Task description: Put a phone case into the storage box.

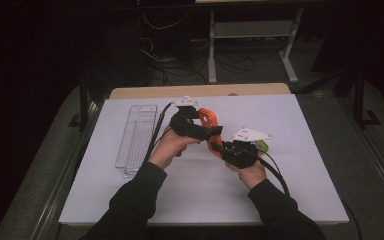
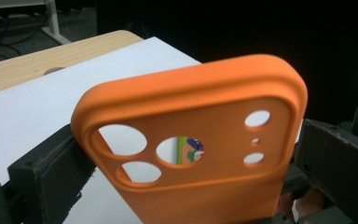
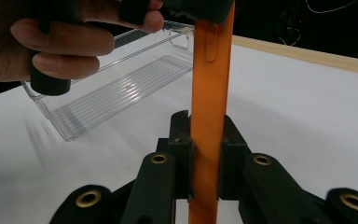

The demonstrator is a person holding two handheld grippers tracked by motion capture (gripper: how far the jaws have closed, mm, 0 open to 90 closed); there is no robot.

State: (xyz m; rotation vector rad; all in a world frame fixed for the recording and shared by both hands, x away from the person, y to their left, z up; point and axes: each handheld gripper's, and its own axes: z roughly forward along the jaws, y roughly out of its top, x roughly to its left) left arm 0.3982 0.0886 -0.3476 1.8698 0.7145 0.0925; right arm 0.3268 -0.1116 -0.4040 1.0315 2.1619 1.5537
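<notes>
An orange phone case (image 1: 209, 121) with round camera holes is held above the white sheet between both grippers. My left gripper (image 1: 207, 131) grips it across its width near the camera end; in the left gripper view the case (image 2: 205, 116) sits between the two black jaws, which press on its side edges. My right gripper (image 1: 220, 149) clamps the lower end. In the right gripper view the case (image 3: 209, 93) stands edge-on, pinched between the pads (image 3: 228, 154). The hand with the left gripper shows at that view's upper left.
A clear plastic tray (image 1: 137, 135) lies lengthwise at the left of the white sheet (image 1: 290, 120); it also appears as the tray (image 3: 121, 88) behind the case. A small green and colourful item (image 1: 263, 146) lies behind the right gripper. Wooden table edge (image 1: 200, 91) at the back.
</notes>
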